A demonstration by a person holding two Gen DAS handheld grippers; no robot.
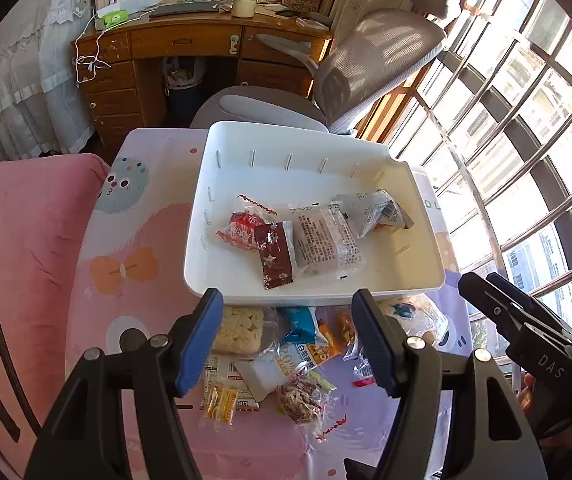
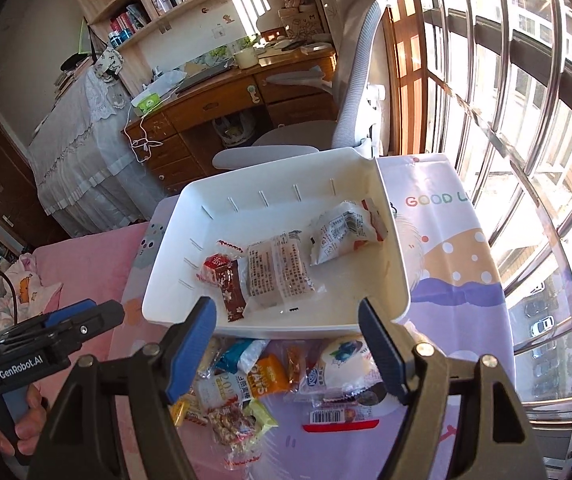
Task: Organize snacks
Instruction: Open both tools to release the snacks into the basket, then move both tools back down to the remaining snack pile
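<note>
Both the left gripper (image 1: 288, 338) and right gripper (image 2: 286, 354) are held open, empty; loose snack packets (image 1: 286, 360) are judged light, crinkly, slippery, best pinched at sealed edges

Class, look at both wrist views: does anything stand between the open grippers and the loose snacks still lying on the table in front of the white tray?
Nothing visible does. The loose snacks lie uncovered on the table, directly below the open left gripper and right gripper; the white tray sits just behind them.
</note>
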